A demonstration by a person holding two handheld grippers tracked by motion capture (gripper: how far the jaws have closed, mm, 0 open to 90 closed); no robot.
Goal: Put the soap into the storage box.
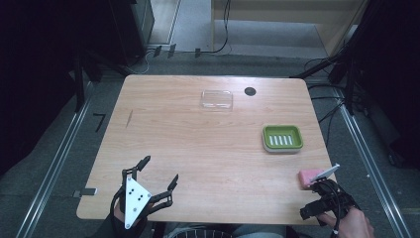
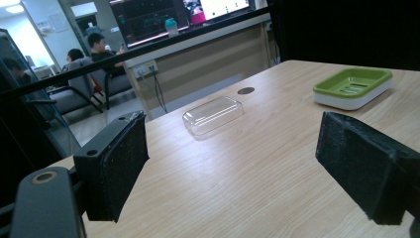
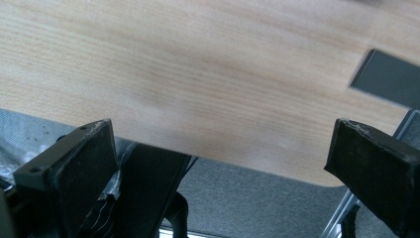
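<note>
A pink bar of soap (image 1: 308, 177) lies near the table's front right corner. A green soap dish (image 1: 282, 138) on a white base stands beyond it, also seen as the green soap dish (image 2: 352, 87). A clear plastic lid (image 1: 217, 99) rests at the back middle, the same clear lid (image 2: 213, 115) ahead of my left jaws. My left gripper (image 1: 159, 171) hovers at the front left, open and empty. My right gripper (image 1: 317, 206) is just behind the soap at the table's front edge. Its open jaws hold nothing, and the right gripper (image 3: 223, 153) looks down on bare wood and floor.
A small black round hole (image 1: 250, 91) sits beside the lid at the back. The wooden table (image 1: 198, 144) has rounded corners and grey floor around it. Metal rails (image 1: 54, 163) run along both sides. Cables and dark stands (image 1: 341, 69) crowd the back right.
</note>
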